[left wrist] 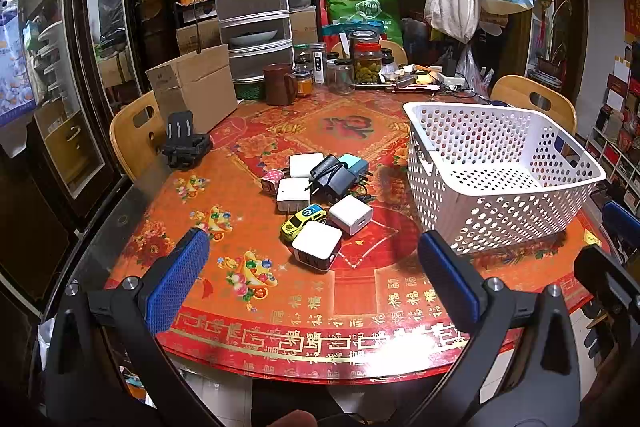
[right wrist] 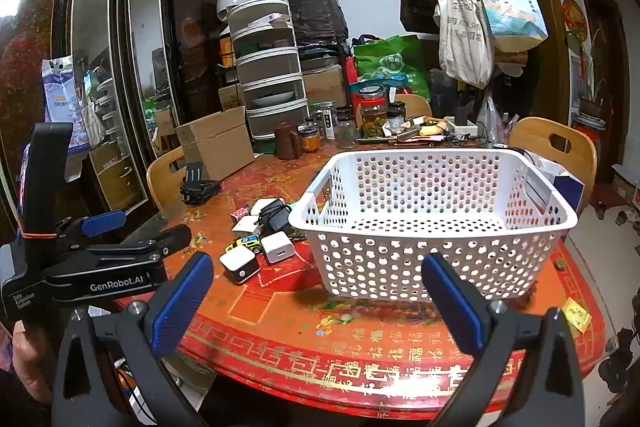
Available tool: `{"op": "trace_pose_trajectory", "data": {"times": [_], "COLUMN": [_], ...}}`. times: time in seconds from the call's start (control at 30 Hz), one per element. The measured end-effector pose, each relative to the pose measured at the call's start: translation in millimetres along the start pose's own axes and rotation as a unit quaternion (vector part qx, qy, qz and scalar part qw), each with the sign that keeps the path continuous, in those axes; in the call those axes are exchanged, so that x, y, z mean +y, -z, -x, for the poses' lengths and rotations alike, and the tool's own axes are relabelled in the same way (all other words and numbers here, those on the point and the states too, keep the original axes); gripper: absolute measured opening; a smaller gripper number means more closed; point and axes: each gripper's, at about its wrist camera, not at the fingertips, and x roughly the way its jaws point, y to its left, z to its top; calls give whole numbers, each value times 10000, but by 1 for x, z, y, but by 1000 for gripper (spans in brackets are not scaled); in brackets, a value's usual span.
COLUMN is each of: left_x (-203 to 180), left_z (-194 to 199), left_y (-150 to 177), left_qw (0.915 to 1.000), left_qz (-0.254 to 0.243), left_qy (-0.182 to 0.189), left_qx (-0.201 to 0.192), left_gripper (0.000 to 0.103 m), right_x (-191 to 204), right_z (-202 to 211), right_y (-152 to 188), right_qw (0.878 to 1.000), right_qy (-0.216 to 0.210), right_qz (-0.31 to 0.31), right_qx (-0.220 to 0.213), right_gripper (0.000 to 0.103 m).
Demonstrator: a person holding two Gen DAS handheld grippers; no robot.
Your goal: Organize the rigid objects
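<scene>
Both grippers — left gripper [left wrist: 312,267], right gripper [right wrist: 316,287] — spread wide, empty. Risk: snagging black charger cable [left wrist: 334,173], dragging neighbouring white adapters [left wrist: 351,214] away from white perforated basket [left wrist: 560,151].

On the round red-patterned table [left wrist: 248,311], a cluster of white and black plastic charger blocks [left wrist: 320,183] with a small yellow toy car [left wrist: 302,221] lies ahead of the left gripper [left wrist: 312,267]. The white perforated plastic basket [right wrist: 432,223] stands right of the cluster, directly ahead of the right gripper [right wrist: 316,291].
</scene>
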Motion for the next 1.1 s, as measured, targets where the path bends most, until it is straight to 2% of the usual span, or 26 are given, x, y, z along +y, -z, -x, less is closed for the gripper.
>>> {"op": "trace_pose_trajectory", "data": {"times": [1.1], "left_x": [-2], "left_z": [0], "left_y": [1], "left_qw": [10000], "left_qz": [-29], "left_qy": [-3], "left_qx": [27], "left_gripper": [103], "right_x": [-1], "right_z": [-2], "right_y": [2], "right_qw": [10000], "right_qy": [17], "right_qz": [-5], "right_qx": [53], "right_gripper": [103]}}
